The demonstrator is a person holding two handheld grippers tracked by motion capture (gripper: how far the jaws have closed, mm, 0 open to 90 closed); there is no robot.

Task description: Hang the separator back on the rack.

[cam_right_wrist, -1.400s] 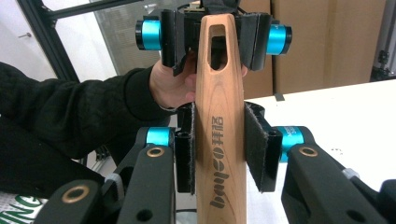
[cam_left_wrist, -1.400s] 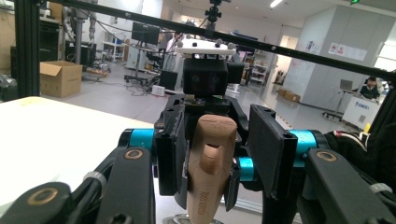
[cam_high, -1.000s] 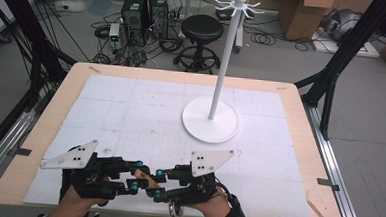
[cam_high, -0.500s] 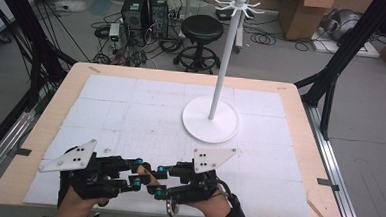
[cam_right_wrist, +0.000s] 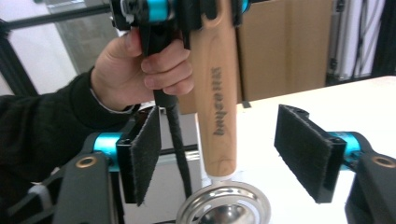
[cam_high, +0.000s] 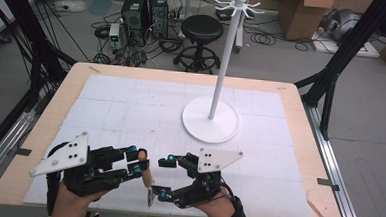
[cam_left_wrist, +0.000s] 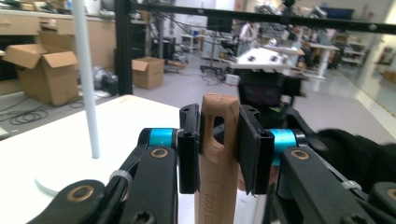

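Note:
A tool with a light wooden handle (cam_high: 146, 173) and a round metal end (cam_high: 150, 196) hangs upright near the table's front edge. My left gripper (cam_high: 134, 161) is shut on the handle's top, and its pads (cam_left_wrist: 189, 149) clamp the wood (cam_left_wrist: 219, 154) on both sides. My right gripper (cam_high: 163, 178) is open, its jaws standing on either side of the handle's lower part without touching it. In the right gripper view the handle (cam_right_wrist: 217, 93) hangs between the two dark pads (cam_right_wrist: 303, 149), with the shiny metal end (cam_right_wrist: 224, 207) just below.
A white stand with a tall pole (cam_high: 223, 65), a round base (cam_high: 210, 120) and hooks at the top (cam_high: 238, 3) rises at the table's middle right. A white mat (cam_high: 131, 110) covers the wooden table (cam_high: 304, 139). A stool and boxes stand on the floor beyond.
Both grippers have shifted slightly near the front edge. The wooden handle now shows more plainly between them. The stand has not moved.

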